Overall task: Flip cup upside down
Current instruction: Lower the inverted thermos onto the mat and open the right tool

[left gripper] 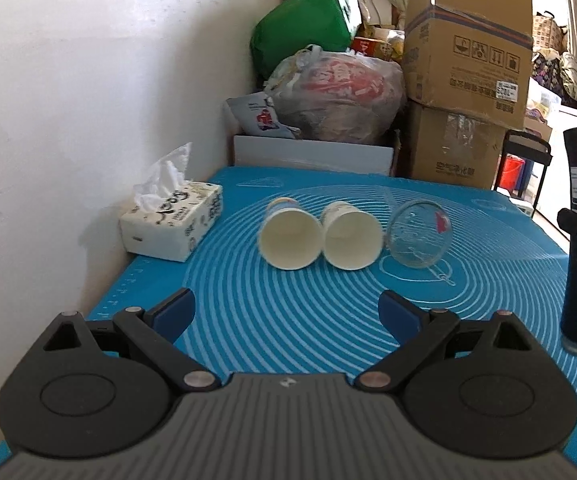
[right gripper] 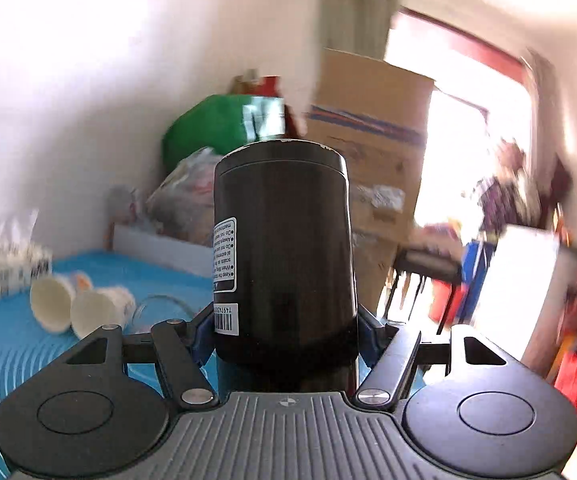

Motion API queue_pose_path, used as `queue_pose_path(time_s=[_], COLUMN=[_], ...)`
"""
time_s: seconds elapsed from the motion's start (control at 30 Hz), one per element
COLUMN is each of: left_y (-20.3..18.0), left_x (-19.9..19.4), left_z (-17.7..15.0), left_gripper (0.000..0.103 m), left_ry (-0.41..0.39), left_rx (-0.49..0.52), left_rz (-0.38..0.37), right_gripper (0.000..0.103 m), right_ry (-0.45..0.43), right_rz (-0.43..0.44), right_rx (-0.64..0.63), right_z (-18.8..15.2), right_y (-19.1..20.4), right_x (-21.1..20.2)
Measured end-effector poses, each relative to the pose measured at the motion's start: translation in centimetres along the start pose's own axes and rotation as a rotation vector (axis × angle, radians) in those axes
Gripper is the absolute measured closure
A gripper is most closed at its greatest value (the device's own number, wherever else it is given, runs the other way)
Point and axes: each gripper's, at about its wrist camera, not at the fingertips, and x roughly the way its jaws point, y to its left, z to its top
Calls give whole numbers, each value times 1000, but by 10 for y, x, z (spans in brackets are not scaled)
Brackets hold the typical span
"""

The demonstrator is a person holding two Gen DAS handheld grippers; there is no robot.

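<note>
Right claw (right gripper: 284,332) clamps the black cup (right gripper: 284,248), which stands upside down on the blue mat (right gripper: 4,352) at the table's right edge. Left claw (left gripper: 286,312) gapes wide, empty, facing two paper cups (left gripper: 290,236) and a glass (left gripper: 418,234) lying sideways.

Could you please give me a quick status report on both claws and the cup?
Left claw open, empty, above blue mat. Right claw shut on black cup, label inverted. Two paper cups and a glass lie sideways, clear of it.
</note>
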Motion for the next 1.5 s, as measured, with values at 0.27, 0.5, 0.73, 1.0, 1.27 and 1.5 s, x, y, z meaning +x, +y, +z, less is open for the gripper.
queue_pose_path(time_s=[0.27, 0.5, 0.73, 1.0, 1.27, 1.5], left_y=[-27, -34, -44, -53, -63, -69], left_x=[-4, -8, -16, -26, -32, -41], left_z=[-1, -4, -9, -14, -15, -15], left_gripper=[6, 6, 6, 6, 6, 6], left_ry=[-24, -16, 5, 19, 15, 24], left_rx=[8, 19, 33, 46, 59, 68], left_rz=[-40, -56, -80, -112, -130, -150], right_gripper=[38, 38, 38, 37, 23, 0], right_ry=[36, 42, 73, 88, 82, 98], right_rz=[12, 11, -2, -22, -17, -19], right_rx=[184, 124, 90, 66, 50, 88], right_z=[-28, -28, -22, -21, -17, -13], right_y=[-45, -31, -23, -19, -21, -28], right_x=[-7, -24, -33, -43, -51, -65])
